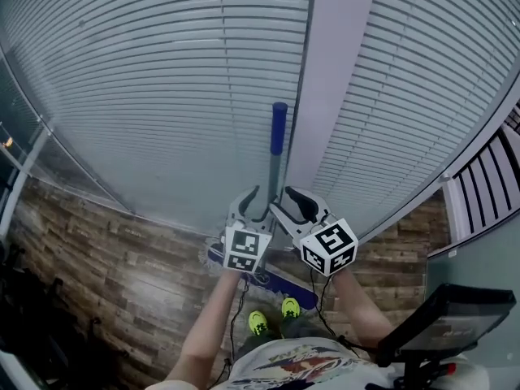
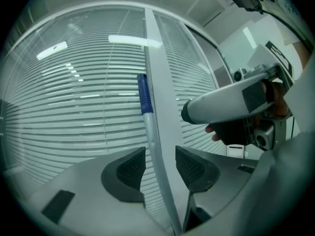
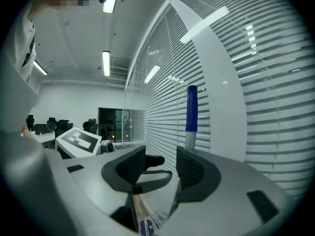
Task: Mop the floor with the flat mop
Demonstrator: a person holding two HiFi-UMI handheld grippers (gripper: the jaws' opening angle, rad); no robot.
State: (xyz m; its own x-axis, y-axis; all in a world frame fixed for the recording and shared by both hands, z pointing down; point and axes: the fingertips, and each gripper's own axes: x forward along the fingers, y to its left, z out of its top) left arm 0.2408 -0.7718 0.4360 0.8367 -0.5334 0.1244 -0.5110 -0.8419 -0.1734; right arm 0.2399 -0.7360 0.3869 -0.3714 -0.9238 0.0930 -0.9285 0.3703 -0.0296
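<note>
Mop (image 1: 275, 177) leans upright on the blinds (image 1: 146, 96), pole between the released left fingers (image 2: 129, 170), untouched; right fingers (image 3: 129, 168), released too, sit just beside it. Probably light, stiff, slick pole: grasp below the blue grip (image 1: 279, 128).

I read the flat mop's pole (image 1: 275, 177) as smooth bare silver metal, topped by a faintly ribbed blue sleeve (image 1: 279, 127). Floor (image 1: 122, 266): matt wood-grain planks, rough-looking; glass (image 1: 122, 136) glossy over white slatted blinds (image 1: 406, 96). Left gripper (image 2: 161, 166): matt grey plastic shell, black pads (image 2: 129, 168) with fine cross-hatched texture.
</note>
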